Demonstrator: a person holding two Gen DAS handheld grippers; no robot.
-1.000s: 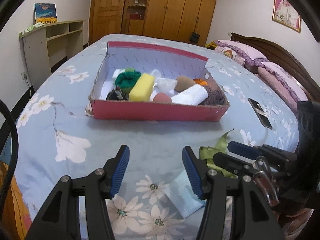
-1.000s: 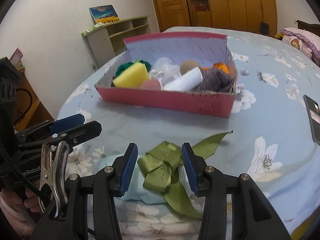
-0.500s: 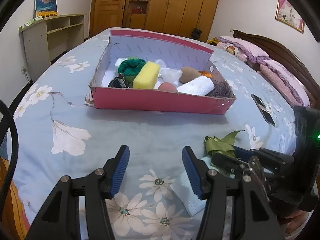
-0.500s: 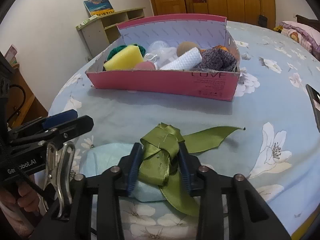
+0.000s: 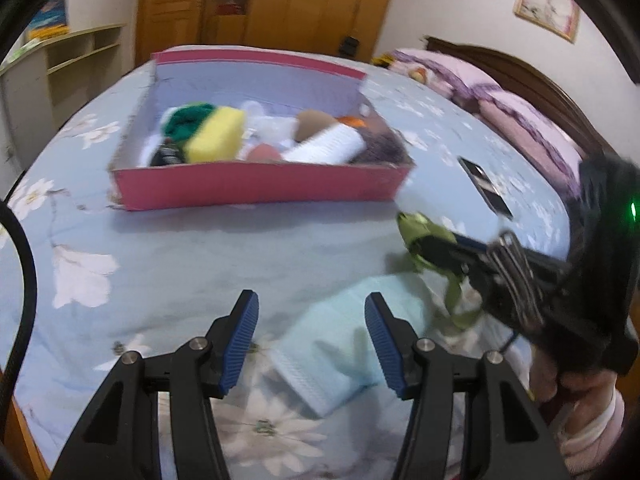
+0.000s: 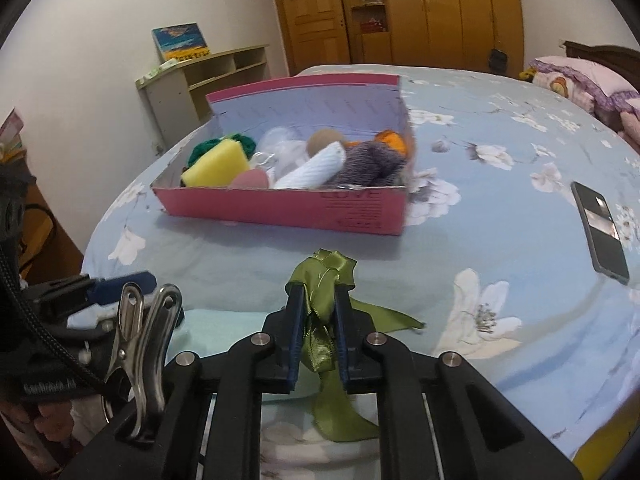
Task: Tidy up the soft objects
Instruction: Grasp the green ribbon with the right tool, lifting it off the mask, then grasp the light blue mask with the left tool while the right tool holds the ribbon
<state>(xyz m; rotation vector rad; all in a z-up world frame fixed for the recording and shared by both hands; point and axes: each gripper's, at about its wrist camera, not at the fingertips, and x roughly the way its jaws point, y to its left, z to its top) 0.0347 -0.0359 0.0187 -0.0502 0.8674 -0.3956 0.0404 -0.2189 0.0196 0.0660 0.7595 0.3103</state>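
A pink box [image 5: 260, 187] stands on the bed, filled with soft things: a yellow sponge [image 5: 216, 140], a green cloth, a white rolled towel [image 5: 328, 149] and grey yarn. It also shows in the right wrist view [image 6: 288, 210]. My right gripper [image 6: 318, 300] is shut on a green ribbon bow [image 6: 324, 280] and holds it above the bed; it shows in the left wrist view [image 5: 416, 236] too. My left gripper [image 5: 310, 316] is open and empty, over a light blue folded cloth [image 5: 340, 344] that lies on the bed.
A black phone [image 6: 602, 232] lies on the floral bedspread to the right of the box. Pink pillows and a wooden headboard [image 5: 520, 92] are at the far right. A shelf unit [image 6: 200, 80] and wardrobes stand beyond the bed.
My right gripper closed on the green ribbon bow and lifted it off the light blue cloth, moving toward the box. My left gripper stayed open and shifted over the blue cloth.
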